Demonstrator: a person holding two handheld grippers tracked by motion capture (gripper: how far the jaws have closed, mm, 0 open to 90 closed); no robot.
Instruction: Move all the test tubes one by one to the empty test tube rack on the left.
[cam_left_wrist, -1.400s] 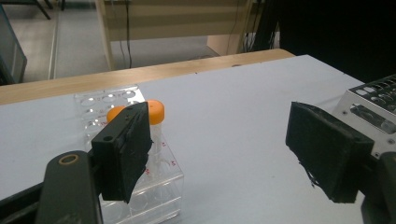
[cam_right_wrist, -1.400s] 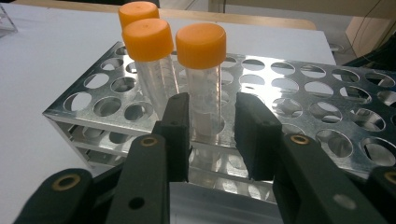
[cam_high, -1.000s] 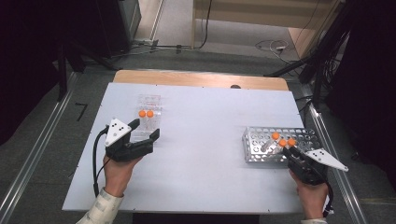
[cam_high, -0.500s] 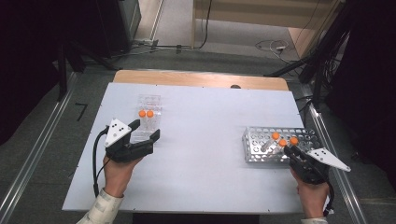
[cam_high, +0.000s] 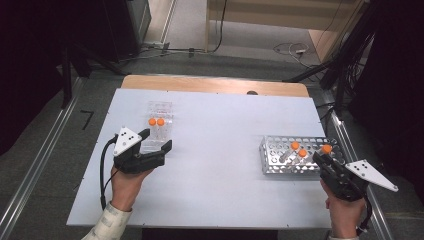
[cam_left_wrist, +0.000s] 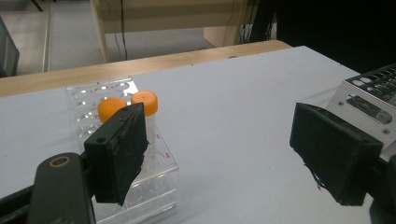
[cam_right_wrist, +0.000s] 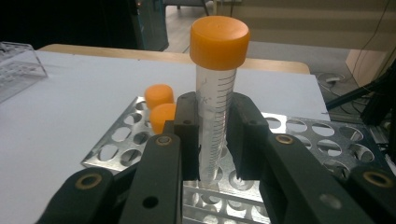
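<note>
dark floor and black equipment ring a pale surface (cam_high: 220, 165), with a strip of wooden edge along its far side. on the person's right half of that surface lies a perforated metal rack (cam_high: 280, 162), long side across the view, with two orange-capped tubes (cam_high: 298, 149) standing in its holes. on the left half, farther back, stands a clear plastic rack (cam_high: 159, 112) with two more orange-capped tubes (cam_high: 156, 122) side by side in it.

the left gripper (cam_high: 155, 140) sits low over the surface just on the near side of the clear rack, held in a hand with a light sleeve cuff. its fingers (cam_left_wrist: 119, 151) stand wide with nothing between them and have just been opening a little further; in the left gripper view one finger overlaps the clear rack and the other overlaps the corner of the metal rack farther off.

the right gripper (cam_high: 325, 157) is at the near right edge of the metal rack, its grey plate pointing out to the right. its fingers (cam_right_wrist: 187, 135) are clamped on the raised tube (cam_right_wrist: 215, 93), a clear graduated tube with an orange cap, held upright. the tube's cap rises well above the fingers, and its lower end hangs just over the rack's holes, beside the two tubes seated in the rack.
</note>
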